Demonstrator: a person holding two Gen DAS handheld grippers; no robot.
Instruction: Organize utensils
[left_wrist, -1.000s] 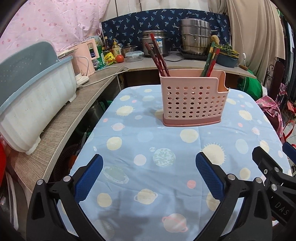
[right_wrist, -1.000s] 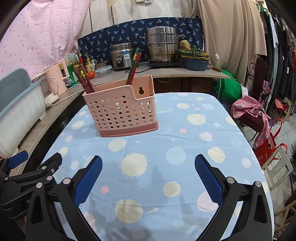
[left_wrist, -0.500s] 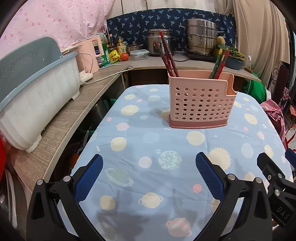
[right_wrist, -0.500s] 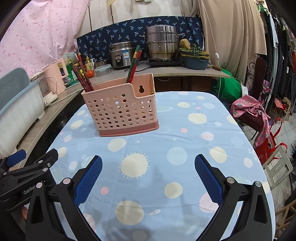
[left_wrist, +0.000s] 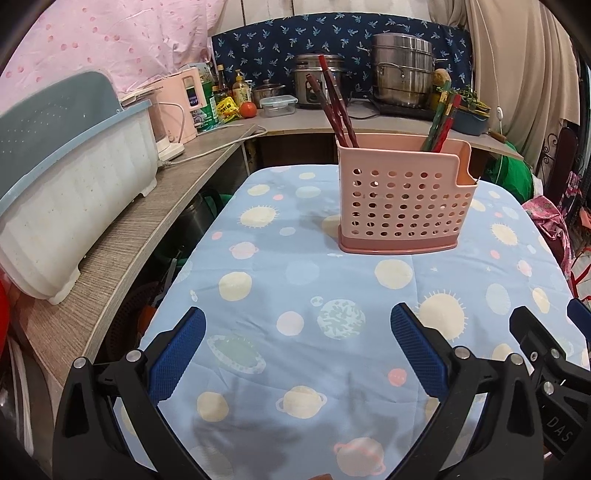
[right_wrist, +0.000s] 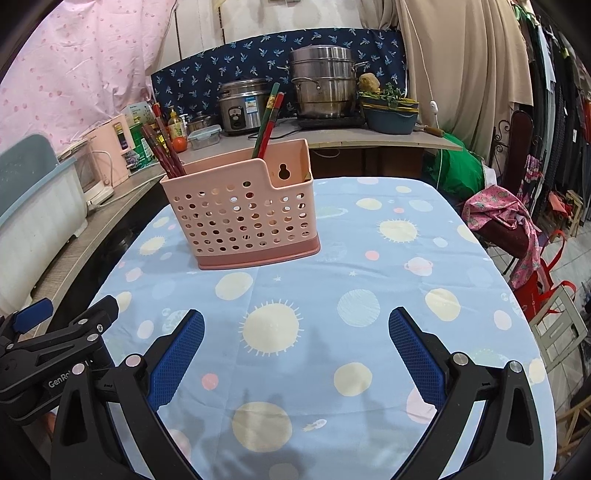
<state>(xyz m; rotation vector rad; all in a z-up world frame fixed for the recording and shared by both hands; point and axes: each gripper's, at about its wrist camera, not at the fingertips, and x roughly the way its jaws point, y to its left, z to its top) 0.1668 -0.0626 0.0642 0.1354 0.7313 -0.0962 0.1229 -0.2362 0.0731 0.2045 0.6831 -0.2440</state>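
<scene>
A blue tablecloth (left_wrist: 295, 266) printed with suns and planets covers the table. Along the wooden counter (left_wrist: 155, 206) sit a white dish-drainer tub (left_wrist: 66, 206) and a pink kettle (left_wrist: 181, 107) — further back, a rice cooker (right_wrist: 242, 107), a stacked steel steamer pot (right_wrist: 321, 86), a tomato (left_wrist: 248, 109).

A pink perforated utensil caddy (right_wrist: 247, 218) stands on the planet-print tablecloth (right_wrist: 369, 280). Red chopsticks (right_wrist: 162, 153) lean inside. The right gripper (right_wrist: 295, 334) hovers with fingers (right_wrist: 177, 354) spread.
</scene>
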